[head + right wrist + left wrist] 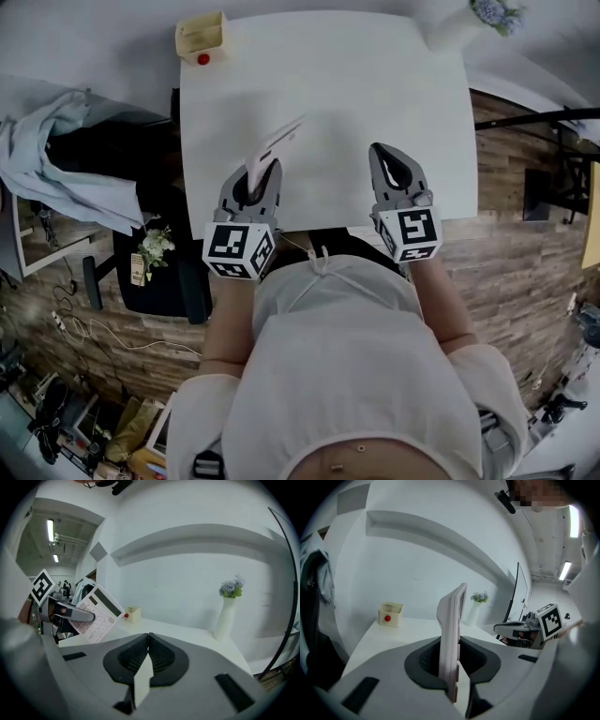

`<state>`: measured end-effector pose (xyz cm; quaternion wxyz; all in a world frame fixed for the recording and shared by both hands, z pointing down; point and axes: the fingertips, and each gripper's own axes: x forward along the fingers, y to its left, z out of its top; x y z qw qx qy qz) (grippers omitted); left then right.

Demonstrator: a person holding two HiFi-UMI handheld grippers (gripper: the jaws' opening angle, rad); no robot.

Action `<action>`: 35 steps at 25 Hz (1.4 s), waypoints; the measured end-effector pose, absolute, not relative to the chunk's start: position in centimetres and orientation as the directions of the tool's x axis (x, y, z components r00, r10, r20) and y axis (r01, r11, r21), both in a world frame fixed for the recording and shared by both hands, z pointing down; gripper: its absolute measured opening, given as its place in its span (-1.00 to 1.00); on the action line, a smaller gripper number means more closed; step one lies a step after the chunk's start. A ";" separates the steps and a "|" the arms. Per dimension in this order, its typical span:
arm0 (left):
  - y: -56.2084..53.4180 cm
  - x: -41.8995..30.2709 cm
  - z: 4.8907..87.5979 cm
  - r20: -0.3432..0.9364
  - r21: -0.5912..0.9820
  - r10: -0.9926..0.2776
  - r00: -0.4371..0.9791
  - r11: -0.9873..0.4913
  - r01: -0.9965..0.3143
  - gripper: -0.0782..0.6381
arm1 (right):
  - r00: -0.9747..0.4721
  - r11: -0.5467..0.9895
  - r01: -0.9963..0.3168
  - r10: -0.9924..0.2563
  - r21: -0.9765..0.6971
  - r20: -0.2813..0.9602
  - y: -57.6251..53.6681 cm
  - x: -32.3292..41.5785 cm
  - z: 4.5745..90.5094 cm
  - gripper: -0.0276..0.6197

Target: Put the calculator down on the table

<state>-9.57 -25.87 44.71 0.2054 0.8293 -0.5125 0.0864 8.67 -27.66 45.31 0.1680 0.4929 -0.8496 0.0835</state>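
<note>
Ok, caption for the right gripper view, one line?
Right claw shut and empty above the white table; left claw holds the calculator tilted in the air.

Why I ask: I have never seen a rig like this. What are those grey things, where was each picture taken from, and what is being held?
There is no robot here. A person holds a pair of tongs in each hand. The head view comes from a camera on the person's head, looking down. The two gripper views come from cameras riding on the tongs, looking along their jaws. The left tongs are shut on a calculator, held on edge above the white table and not yet set down. The right tongs are shut and empty. At the table's far side stand a box with a red dot and a vase of flowers.
</note>
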 end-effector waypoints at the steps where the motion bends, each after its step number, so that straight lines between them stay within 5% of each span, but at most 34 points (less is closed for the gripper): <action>1: -26.4 -9.1 45.7 0.369 0.263 -0.805 0.464 -0.388 -0.883 -0.55 | -0.460 0.503 -0.864 -0.803 0.019 0.378 -28.3 8.8 46.0 -0.90; 23: -31.7 -4.7 56.7 0.513 0.474 -0.683 0.520 -0.279 -0.835 -0.54 | -0.508 0.549 -0.834 -0.718 -0.062 0.475 -34.1 10.2 54.6 -0.90; 35: -31.5 -6.0 58.1 0.525 0.366 -0.732 0.434 -0.266 -0.892 -0.32 | -0.535 0.581 -0.811 -0.689 -0.070 0.490 -33.8 10.0 55.8 -0.90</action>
